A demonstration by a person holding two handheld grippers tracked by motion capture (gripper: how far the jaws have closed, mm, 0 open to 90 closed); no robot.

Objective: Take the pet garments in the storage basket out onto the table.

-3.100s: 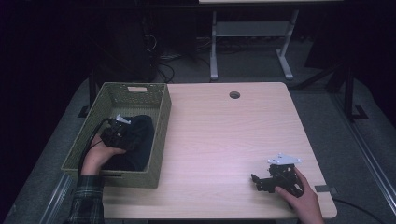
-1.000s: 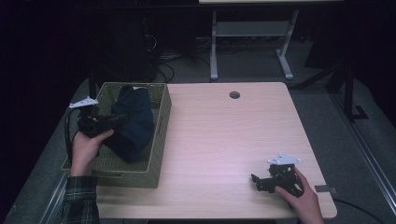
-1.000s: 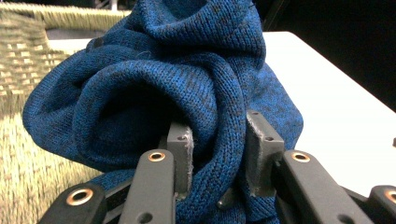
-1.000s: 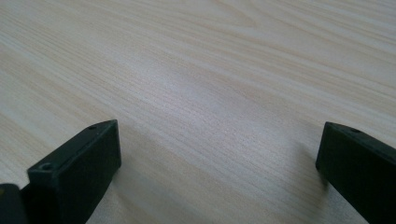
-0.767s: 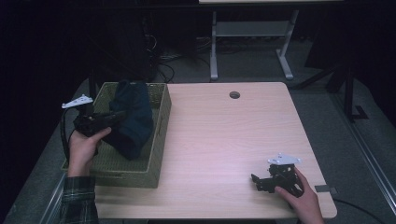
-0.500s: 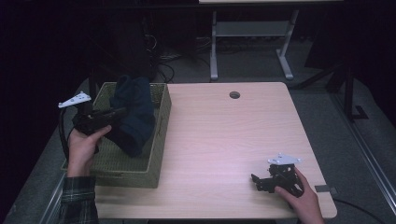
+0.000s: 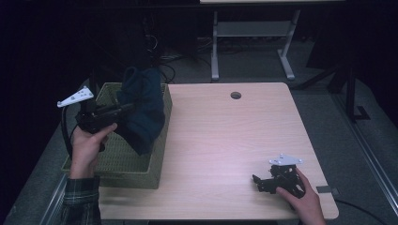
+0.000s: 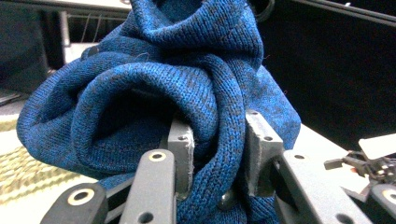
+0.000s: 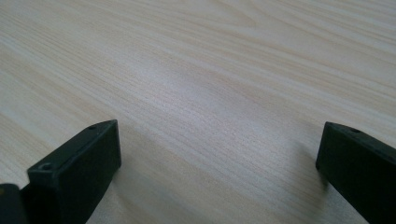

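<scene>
Okay, your left gripper (image 7: 123, 109) pinches the sweater (image 7: 143, 108) above the basket (image 7: 157, 154); right gripper (image 7: 257, 180) wide on table (image 7: 225, 136).

Dim room, one lit light-wood table (image 7: 244, 140) on a dark floor.

Table top is pale wood grain with rounded corners; a round cable hole (image 7: 235, 95) sits near its far edge, about midway along. Light falls on the table alone, and the surroundings go nearly black. Beyond the far edge stands a grey metal frame (image 7: 253, 42) with two splayed feet, under a second pale top (image 7: 267, 1). Loose cables (image 7: 164, 56) lie on the grey floor (image 7: 263, 70) past the far left corner. A dark strip (image 7: 371, 154) runs along the floor beside the right edge.
</scene>
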